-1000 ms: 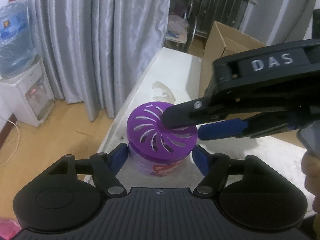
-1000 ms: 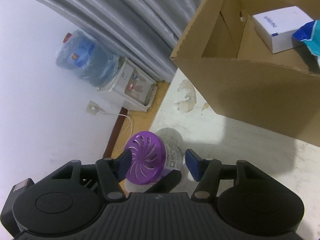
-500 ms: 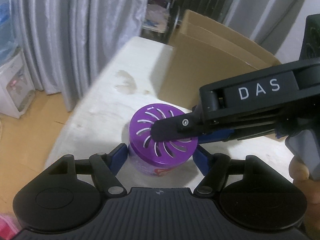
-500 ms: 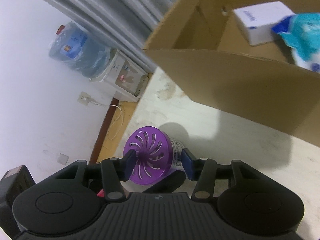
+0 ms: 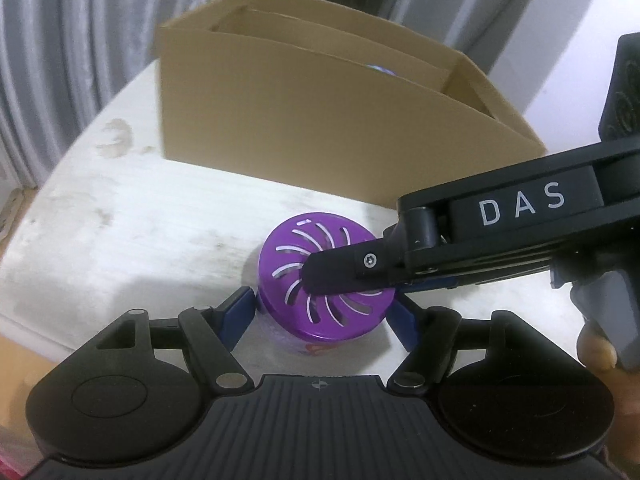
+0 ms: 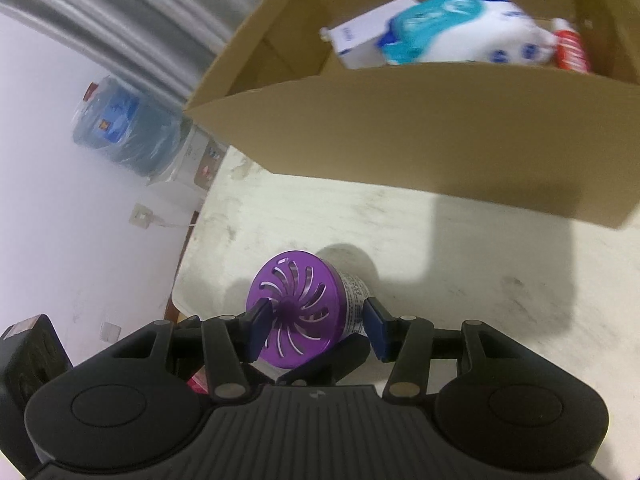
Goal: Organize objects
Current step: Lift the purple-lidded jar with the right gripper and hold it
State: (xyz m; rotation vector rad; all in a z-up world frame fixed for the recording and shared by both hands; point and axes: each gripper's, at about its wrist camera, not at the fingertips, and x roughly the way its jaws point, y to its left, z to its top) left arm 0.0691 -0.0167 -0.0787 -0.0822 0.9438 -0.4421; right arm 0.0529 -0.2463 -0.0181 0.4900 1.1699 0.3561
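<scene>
You are holding a purple-lidded jar (image 5: pixel 326 280) between both grippers at once. The fingers of your left gripper (image 5: pixel 324 314) are closing around its body from either side, blue pads just below the slotted purple lid; they sit tight against it, though the lid hides the exact contact. Your right gripper (image 6: pixel 316 326) is reaching across from the right of the left wrist view, its black body marked DAS lying over the lid. In the right wrist view its fingers (image 6: pixel 258 326) are bracketing the jar's top, the left pad overlapping the lid's edge and the right pad against the labelled side; they have just been closing slightly with the jar between them, and they are gripping it.

The jar is sitting low over the white, stained worktop (image 5: pixel 132 220), casting a shadow there; you cannot tell whether its base is touching. It is near the front wall of an open cardboard box (image 6: pixel 420 132) standing on the same worktop. Inside the box a white carton (image 6: pixel 356 40), a blue-and-white soft pack (image 6: pixel 460 28) and a red-and-white tube (image 6: pixel 570 50) are lying together. Grey curtains (image 5: pixel 60 60) are hanging behind the worktop, and a water dispenser (image 6: pixel 120 128) is standing by the wall.
</scene>
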